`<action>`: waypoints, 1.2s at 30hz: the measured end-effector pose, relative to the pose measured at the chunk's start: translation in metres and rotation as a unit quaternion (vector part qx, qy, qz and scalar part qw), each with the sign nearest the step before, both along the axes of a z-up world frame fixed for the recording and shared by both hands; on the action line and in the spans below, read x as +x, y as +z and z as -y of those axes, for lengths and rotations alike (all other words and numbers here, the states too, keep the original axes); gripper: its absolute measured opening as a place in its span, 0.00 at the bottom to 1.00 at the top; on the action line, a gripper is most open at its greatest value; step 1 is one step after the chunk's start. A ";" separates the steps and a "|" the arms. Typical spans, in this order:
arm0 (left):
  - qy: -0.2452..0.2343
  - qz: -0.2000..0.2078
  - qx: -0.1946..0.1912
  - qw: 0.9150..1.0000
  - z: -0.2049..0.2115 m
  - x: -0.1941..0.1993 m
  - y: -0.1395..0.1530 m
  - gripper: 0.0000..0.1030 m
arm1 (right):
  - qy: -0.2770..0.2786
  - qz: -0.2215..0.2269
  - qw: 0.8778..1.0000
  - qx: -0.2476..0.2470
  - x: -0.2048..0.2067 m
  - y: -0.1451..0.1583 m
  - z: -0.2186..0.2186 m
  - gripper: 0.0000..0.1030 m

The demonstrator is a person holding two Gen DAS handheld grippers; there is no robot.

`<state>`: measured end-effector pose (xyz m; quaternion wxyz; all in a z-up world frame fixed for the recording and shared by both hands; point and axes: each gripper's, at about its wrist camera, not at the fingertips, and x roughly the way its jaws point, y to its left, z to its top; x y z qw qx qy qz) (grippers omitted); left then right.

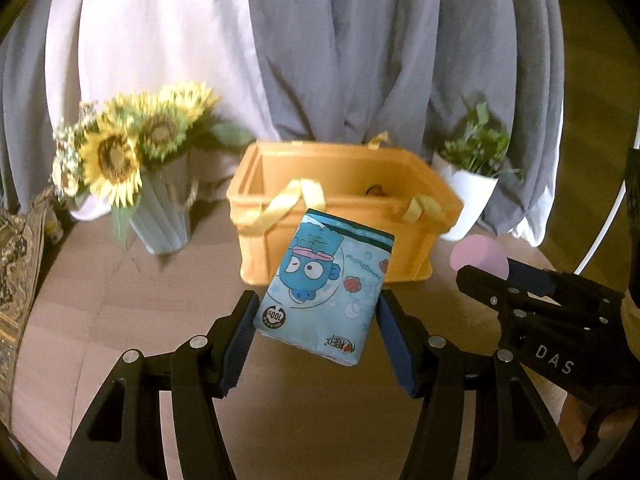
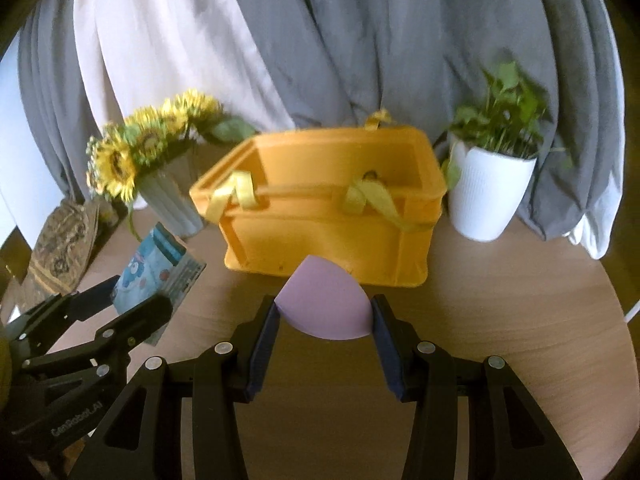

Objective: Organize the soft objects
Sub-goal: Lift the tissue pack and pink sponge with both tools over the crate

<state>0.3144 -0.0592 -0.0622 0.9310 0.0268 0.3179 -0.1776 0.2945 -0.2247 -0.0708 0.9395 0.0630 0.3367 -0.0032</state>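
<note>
Curtains [image 2: 320,40], grey and pale, are hanging in folds across the whole background.

Round wooden table [image 2: 500,320] is carrying everything else.

Orange crate [image 2: 328,236] is sitting toward the back of the table, open top facing up, yellow strap handles [image 2: 236,192] draping over its near rim. A small dark item is showing inside near the far wall; too blurred to identify.

White pot with a green plant [image 2: 488,196] is standing just right of the crate. Pale ribbed vase of sunflowers [image 1: 160,204] is standing to the crate's left. A patterned brown object [image 2: 64,240] is lying at the table's left edge.

Left gripper [image 1: 318,320] is pinching a blue tissue pack [image 1: 324,284] by its two side edges, both pads pressing against the wrapper. The pack, printed with a blue cartoon fish, is tilting forward and is raised off the table in front of the crate's near wall, its top edge overlapping that wall in the left wrist view.

Right gripper [image 2: 325,312] is pinching a lilac sponge [image 2: 324,304], rounded with a pointed top, between its blue pads. The sponge is being held above the table, just in front of the crate's near wall, to the right of the tissue pack.
</note>
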 end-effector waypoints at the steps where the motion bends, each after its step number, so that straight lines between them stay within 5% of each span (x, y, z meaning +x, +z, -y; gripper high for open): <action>1: 0.000 0.004 -0.001 1.000 0.000 -0.001 0.003 0.57 | -0.002 0.008 1.000 0.001 -0.002 0.006 0.001 0.46; 23: -0.006 0.090 -0.027 0.996 0.013 0.036 0.071 0.57 | -0.016 0.114 0.993 -0.011 0.016 0.070 0.006 0.46; 36: -0.003 0.090 -0.018 0.996 0.031 0.089 0.081 0.57 | -0.017 0.115 0.993 -0.010 0.064 0.081 0.019 0.46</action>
